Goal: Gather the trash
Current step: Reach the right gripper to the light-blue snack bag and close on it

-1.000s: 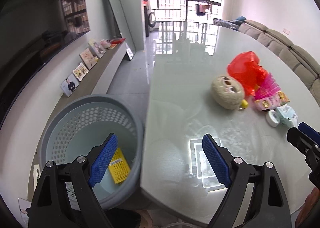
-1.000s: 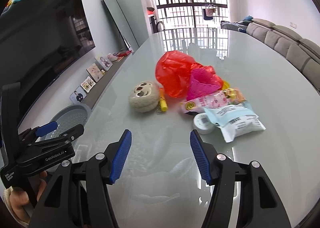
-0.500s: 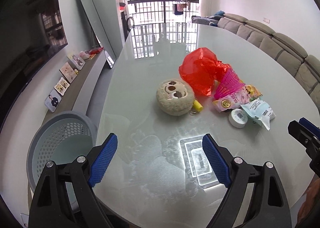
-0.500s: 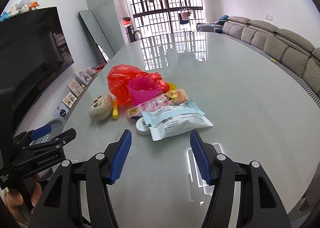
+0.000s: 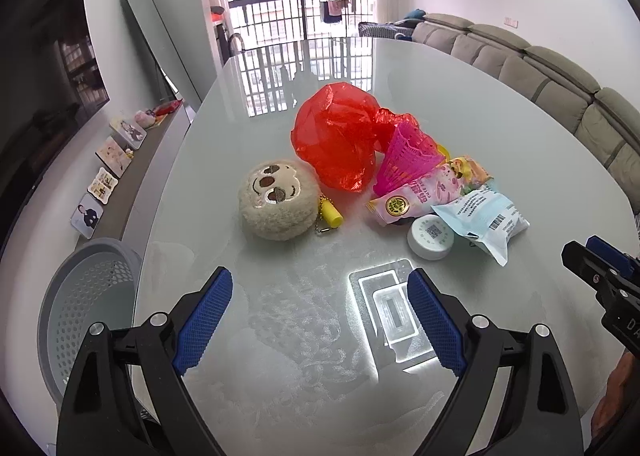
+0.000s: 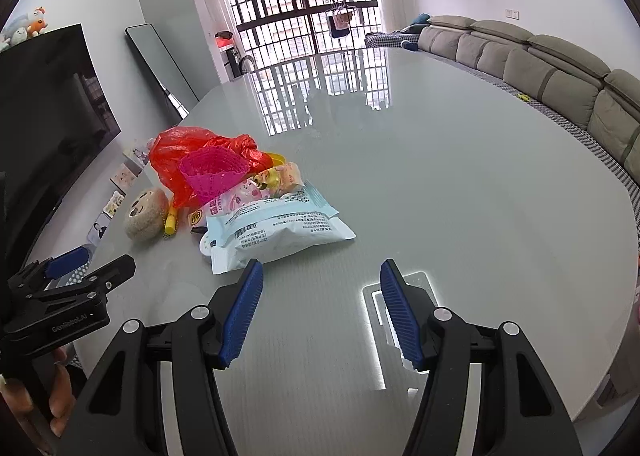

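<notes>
Both tools, left [image 5: 320,320] opening and right [image 6: 322,308], gape empty over the glass table [image 6: 460,176].

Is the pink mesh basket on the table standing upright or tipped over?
Tipped over: the pink mesh basket lies on its side against the red plastic bag.

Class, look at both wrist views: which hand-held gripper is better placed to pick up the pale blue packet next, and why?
Probably the right hand-held gripper: the pale blue packet lies just ahead of its open, empty jaws. The left hand-held gripper sits farther off, facing the plush toy.
</notes>
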Demonstrator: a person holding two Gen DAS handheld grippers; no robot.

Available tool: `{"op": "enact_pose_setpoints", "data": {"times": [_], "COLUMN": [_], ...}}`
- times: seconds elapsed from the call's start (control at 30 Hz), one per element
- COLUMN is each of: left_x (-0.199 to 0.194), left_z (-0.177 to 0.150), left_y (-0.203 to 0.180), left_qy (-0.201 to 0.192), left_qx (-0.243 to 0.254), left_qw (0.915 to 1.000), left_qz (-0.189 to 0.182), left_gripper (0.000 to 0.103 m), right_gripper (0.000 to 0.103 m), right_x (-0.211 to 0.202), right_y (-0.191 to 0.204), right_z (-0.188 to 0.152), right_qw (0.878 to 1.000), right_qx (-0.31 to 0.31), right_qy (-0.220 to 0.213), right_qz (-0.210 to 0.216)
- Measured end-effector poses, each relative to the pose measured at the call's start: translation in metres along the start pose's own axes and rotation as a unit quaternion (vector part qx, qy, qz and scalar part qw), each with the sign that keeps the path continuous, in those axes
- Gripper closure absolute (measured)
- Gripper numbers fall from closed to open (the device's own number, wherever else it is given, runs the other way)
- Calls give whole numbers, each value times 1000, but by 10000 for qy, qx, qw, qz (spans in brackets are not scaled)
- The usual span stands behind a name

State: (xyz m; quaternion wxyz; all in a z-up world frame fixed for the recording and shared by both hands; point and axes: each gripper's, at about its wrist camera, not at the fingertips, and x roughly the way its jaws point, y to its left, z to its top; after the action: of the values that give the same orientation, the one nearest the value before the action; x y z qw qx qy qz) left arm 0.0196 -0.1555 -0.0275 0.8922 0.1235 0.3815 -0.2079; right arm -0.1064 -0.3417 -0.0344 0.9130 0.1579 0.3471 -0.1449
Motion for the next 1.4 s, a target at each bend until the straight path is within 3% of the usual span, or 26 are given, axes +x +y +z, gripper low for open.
{"op": "enact_pose_setpoints", "data": {"times": [0.3, 0.57, 1.17, 1.4], "left_x": [9, 14, 17, 17], "left_z": [0, 0, -2, -1], "left_y": [18, 29, 23, 18], "left_qy": [93, 157, 195, 213], "left_qx": [-169, -274, -188, -130], "left_qw": [9996, 9993, 9996, 9997], "left_qz": [228, 194, 107, 84], "left_gripper": [15, 15, 15, 15], "right_gripper": [44, 44, 44, 44], "right_x": [37, 56, 51, 46], "right_y": [38, 56, 7, -20], "right_z": [5, 6, 5, 9], "right_qw": [9982, 9972, 9986, 9973], "right_qx": [-272, -343, 177, 378], "right_qy": [331, 563, 484, 431], "right_qz": [423, 353, -81, -468]}}
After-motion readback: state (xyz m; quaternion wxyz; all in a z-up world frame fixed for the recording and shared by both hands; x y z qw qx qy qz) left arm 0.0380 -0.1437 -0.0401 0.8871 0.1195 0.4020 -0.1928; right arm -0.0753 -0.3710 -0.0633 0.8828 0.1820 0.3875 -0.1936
